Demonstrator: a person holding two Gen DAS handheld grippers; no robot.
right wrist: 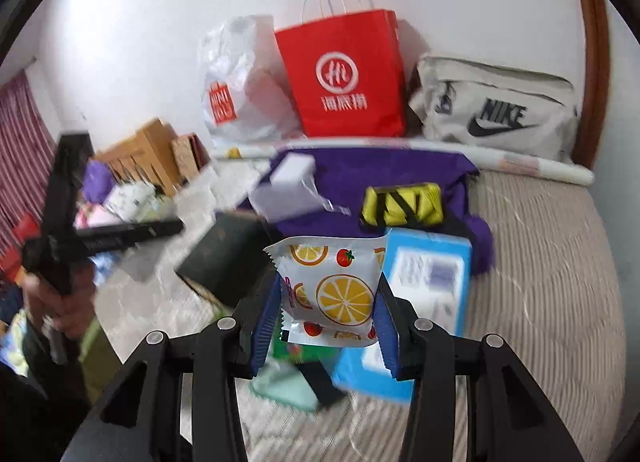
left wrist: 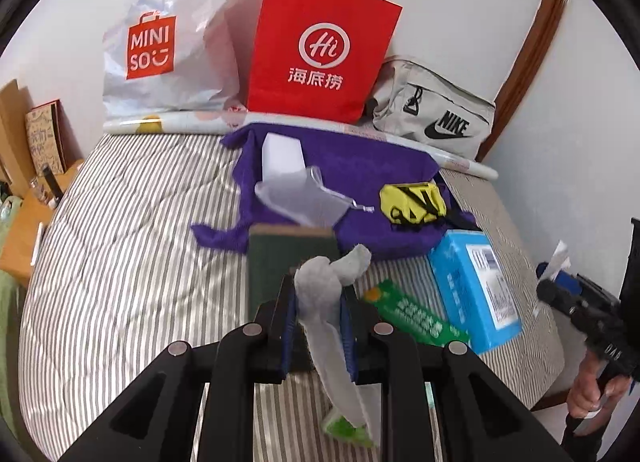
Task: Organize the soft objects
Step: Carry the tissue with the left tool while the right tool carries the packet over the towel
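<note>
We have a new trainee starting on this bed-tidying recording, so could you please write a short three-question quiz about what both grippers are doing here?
1. True or false: the left gripper is empty.
2. What does the right gripper hold? A) blue box B) fruit-print packet C) yellow pouch
3. Which bag stands between the Miniso plastic bag and the Nike bag?

Key
1. False: it pinches a grey cloth.
2. B, the fruit-print packet.
3. The red paper bag.

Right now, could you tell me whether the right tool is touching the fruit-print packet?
Touching. In the right wrist view, the right tool has both blue pads pressed against the sides of the fruit-print packet, which hangs clear above the bed.
</note>
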